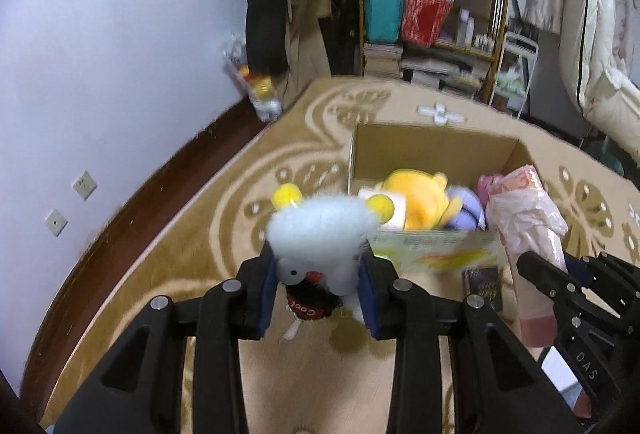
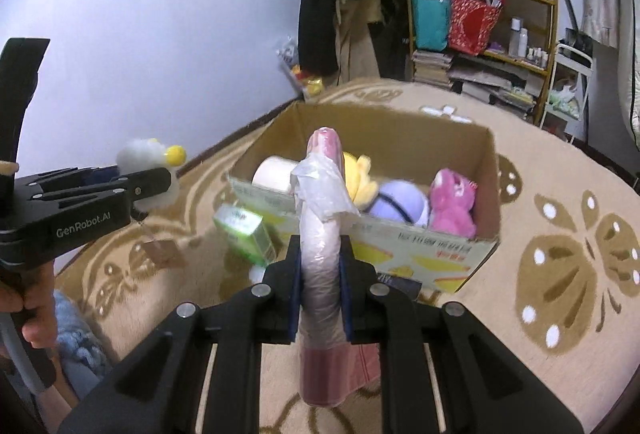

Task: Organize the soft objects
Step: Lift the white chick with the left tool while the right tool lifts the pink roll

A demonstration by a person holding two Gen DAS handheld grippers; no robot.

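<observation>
Patterned rug — cardboard box, green carton lying on it.

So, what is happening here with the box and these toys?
A person holds two tools above a patterned rug. The left hand-held gripper is shut on a pale blue plush toy. The right hand-held gripper is shut on a pink item wrapped in plastic. Both are held near an open cardboard box that already contains several plush toys.

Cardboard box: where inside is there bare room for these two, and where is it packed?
Free: the far half of the cardboard box, along its back wall. Crowded: the near wall, with white roll, yellow plush, purple ball and pink plush in a row.
</observation>
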